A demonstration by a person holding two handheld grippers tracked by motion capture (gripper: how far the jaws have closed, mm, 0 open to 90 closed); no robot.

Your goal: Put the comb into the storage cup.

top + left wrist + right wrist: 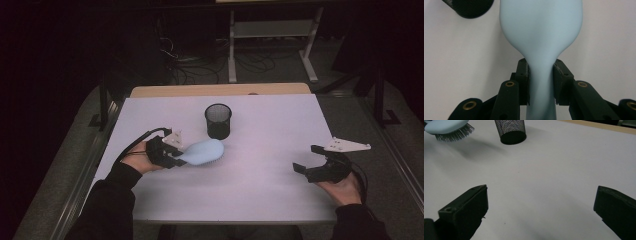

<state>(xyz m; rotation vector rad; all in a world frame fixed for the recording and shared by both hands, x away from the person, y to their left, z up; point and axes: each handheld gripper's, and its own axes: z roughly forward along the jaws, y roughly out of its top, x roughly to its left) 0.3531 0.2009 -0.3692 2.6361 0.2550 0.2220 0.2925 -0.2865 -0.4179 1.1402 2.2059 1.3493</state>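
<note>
While left tongs (541, 75) clamp hairbrush (541, 27) handle, seemingly lifted, right tongs (540, 212) gape apart.

A dim lab or test room set up for recorded handling work. A plain table (260, 200) with a white top stands in the middle, lit from above while the room around it is dark. The floor (350, 100) is grey carpet. Beyond the far edge of the table, loose black cables (195, 65) lie tangled on the floor. Next to them, far and to the right, stands the white metal frame of another bench (272, 35). Dark metal stands (380, 95) rise at the table's left and right sides.
</note>
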